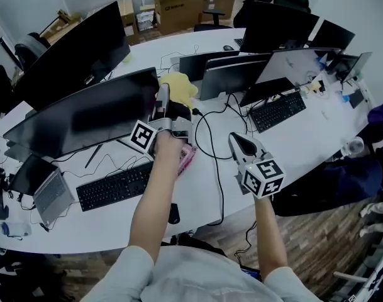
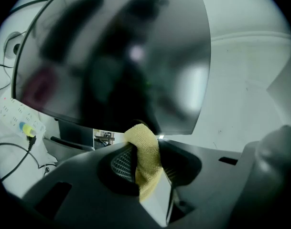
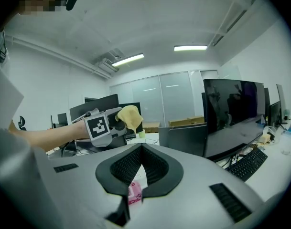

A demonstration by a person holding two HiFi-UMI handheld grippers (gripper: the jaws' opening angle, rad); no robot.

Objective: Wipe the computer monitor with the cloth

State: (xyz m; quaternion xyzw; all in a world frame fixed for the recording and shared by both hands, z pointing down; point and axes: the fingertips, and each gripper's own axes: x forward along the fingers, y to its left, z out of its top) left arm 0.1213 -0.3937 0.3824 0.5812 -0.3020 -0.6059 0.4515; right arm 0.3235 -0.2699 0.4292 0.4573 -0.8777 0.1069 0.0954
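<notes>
One yellow cloth (image 2: pixel 145 144) sits pinched in my left claw (image 2: pixel 146 168), poking up at the monitor (image 2: pixel 112 56). My right claw (image 3: pixel 140 168) gapes empty.

- Our left tool (image 1: pixel 168 96) is up just beside the right edge of the monitor (image 1: pixel 84 118), with the cloth (image 1: pixel 177 83) pinched between its jaws
- Before that monitor the keyboard (image 1: pixel 116 186) lies on the desk (image 1: pixel 317 137), with a laptop (image 1: pixel 49 197) to its left
- Our right tool (image 1: pixel 236 139) hangs over the desk to the right of the left one, well apart from it
- A packet (image 1: pixel 187 157) lies on the desk between our two tools
- Boxes (image 1: pixel 178 8) stand behind the desk, on the far side
</notes>
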